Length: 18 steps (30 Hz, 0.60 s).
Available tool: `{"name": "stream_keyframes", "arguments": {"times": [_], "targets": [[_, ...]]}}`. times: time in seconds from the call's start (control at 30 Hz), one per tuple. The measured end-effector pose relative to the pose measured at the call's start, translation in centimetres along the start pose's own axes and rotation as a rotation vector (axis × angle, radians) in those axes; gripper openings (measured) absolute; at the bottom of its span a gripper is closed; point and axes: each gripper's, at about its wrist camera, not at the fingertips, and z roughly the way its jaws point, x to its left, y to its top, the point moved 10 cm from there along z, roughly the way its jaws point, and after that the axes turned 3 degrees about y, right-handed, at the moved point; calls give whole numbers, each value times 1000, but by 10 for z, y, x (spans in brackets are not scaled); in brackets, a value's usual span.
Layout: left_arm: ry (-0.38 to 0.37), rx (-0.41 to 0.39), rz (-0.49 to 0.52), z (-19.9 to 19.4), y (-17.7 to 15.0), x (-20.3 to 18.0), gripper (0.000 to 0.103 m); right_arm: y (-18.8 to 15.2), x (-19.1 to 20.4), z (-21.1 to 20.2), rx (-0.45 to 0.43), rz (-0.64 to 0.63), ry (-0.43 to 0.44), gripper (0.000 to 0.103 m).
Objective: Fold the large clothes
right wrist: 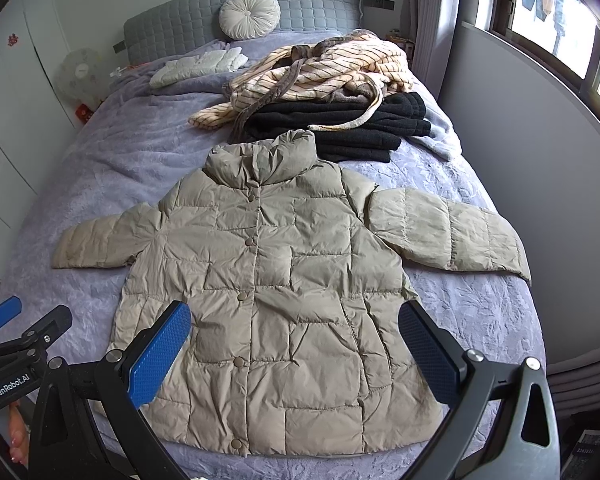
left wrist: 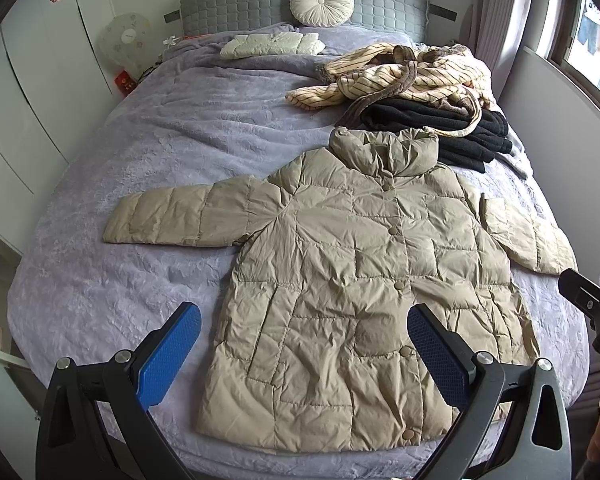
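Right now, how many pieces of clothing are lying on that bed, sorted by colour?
Beige: 1, the puffer jacket, spread flat.
Cream striped: 1, the robe.
Black: 1, the folded garment under the robe.
White: 1, the folded quilted piece near the headboard.
Total: 4

Round cream cushion [left wrist: 322, 3] against grey headboard [left wrist: 236, 8], white fan [left wrist: 125, 42] beside bed

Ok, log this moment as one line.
stage: pre-fold | puffer jacket: flat, buttoned, sleeves out on bed | left hand-held gripper: open, empty | right hand-held gripper: open, empty
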Motion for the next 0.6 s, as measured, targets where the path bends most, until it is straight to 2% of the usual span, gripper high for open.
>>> {"name": "stream_keyframes", "arguments": {"times": [0.6], "targets": [[-9, 30, -10, 6, -9, 6, 103, -10, 10, 3, 25, -7, 4, 103]]}}
